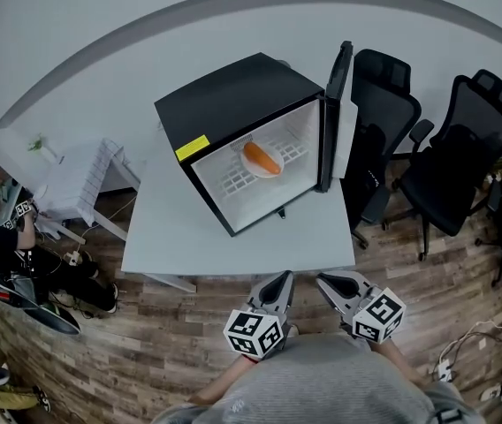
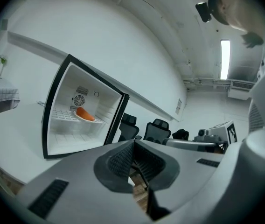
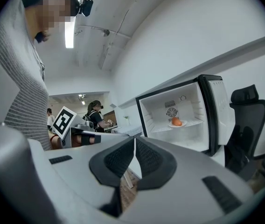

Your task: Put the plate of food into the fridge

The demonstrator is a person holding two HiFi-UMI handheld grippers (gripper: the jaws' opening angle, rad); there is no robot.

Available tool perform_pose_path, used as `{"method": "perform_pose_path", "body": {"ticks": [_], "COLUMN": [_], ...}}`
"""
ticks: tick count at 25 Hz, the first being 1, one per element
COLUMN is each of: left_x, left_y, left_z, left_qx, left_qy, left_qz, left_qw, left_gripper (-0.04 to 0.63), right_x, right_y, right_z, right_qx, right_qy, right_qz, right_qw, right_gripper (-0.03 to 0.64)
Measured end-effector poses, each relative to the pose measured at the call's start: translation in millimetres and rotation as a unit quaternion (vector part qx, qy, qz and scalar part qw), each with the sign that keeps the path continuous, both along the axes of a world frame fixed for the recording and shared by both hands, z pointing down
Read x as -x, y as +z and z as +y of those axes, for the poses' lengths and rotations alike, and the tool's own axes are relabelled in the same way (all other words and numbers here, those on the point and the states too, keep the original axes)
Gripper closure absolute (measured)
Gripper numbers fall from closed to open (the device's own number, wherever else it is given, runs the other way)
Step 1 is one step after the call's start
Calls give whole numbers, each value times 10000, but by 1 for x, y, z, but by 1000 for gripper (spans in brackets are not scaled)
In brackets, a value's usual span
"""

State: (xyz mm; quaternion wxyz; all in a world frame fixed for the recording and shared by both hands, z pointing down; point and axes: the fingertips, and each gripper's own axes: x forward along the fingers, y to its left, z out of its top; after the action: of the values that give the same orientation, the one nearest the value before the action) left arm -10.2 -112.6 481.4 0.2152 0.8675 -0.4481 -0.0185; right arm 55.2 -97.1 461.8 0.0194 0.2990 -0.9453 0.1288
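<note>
A small black fridge (image 1: pixel 233 104) stands on the white table (image 1: pixel 171 228) with its door (image 1: pixel 335 113) swung open to the right. A white plate with orange food (image 1: pixel 262 159) rests on the upper wire shelf inside; the same plate (image 2: pixel 84 115) shows in the left gripper view, and the plate (image 3: pixel 177 122) also in the right gripper view. My left gripper (image 1: pixel 282 277) and right gripper (image 1: pixel 323 279) hang side by side near the table's front edge, well short of the fridge. The left gripper (image 2: pixel 134 142) is shut with nothing in it. The right gripper (image 3: pixel 135 139) is likewise shut and empty.
Two black office chairs (image 1: pixel 450 162) stand right of the table. A small white side table (image 1: pixel 74 184) is at the left, and a person (image 1: pixel 12 254) sits on the wooden floor beyond it. Cables lie on the floor at the lower right.
</note>
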Motion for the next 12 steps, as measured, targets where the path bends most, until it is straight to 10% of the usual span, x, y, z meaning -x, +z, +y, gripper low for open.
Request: {"method": "perform_pose_path", "body": {"ticks": [12], "left_x": [-12], "left_y": [6], "left_z": [4], "left_qx": [133], "left_qy": [222], "left_qz": [-134], "left_qw": [9996], "left_gripper": [583], "right_x": [-2], "right_y": [6], "right_z": [1], "right_qx": [-94], "right_qy": [110], "right_qz": [348], "right_qw": [9993], "right_gripper": [603]}}
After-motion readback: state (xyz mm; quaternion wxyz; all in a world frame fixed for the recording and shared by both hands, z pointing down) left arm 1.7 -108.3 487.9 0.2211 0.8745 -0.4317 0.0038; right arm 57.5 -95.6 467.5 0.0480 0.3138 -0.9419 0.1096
